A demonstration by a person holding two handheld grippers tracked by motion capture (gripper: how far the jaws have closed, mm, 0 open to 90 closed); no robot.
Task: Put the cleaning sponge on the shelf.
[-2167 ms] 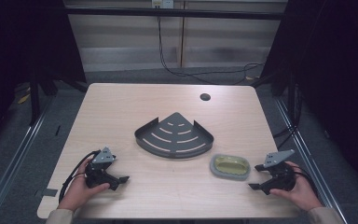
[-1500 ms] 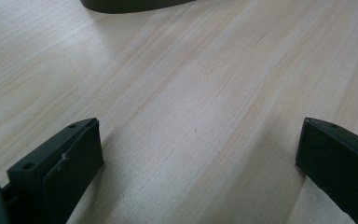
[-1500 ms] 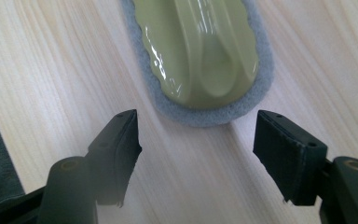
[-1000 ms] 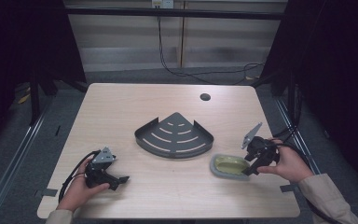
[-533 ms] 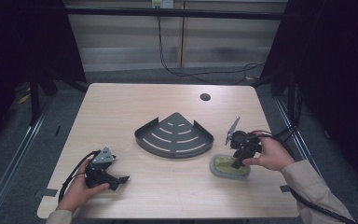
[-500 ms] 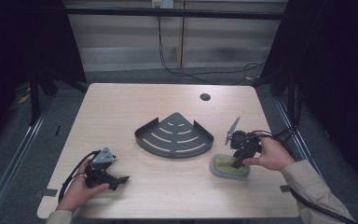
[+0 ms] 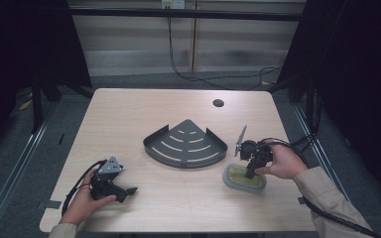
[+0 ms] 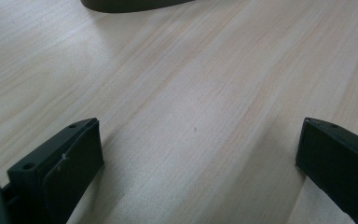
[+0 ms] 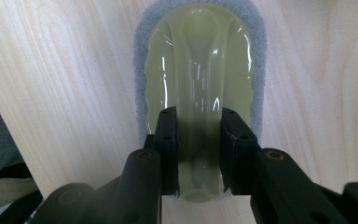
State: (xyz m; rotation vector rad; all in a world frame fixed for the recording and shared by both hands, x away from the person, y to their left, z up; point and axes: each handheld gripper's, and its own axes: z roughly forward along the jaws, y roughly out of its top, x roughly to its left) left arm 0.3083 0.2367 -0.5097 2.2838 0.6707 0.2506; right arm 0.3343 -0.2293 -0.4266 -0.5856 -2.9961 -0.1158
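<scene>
Right gripper view gives the best look at the action: the sponge scrubber (image 9: 200,70), a grey pad with a translucent yellowish plastic grip on top, lies flat on the wooden table (image 9: 65,84), and the right gripper (image 9: 199,140) has both black jaws clamped on the raised middle ridge of that plastic grip. The jaws have just been closing, and the ridge sits squeezed right between the pads, so the grab looks done.

From the high view, the sponge scrubber (image 7: 244,178) sits at the right front part of the table (image 7: 129,114), just beside the right corner of the dark fan-shaped corner shelf (image 7: 185,144) but not touching it. The right gripper (image 7: 251,168) points down onto it, held by the person's right hand (image 7: 283,161).

The left gripper (image 7: 129,190) rests over on the left front of the table, well apart from everything. In the left gripper view its jaws stand wide apart with just bare wood between them, so it's got nothing.

So progress-wise: the pick is made, but the scrubber hasn't left the table yet. My guess is it's headed for the shelf, which has nothing on it, so the lift, carry and set-down are all left to do.
</scene>
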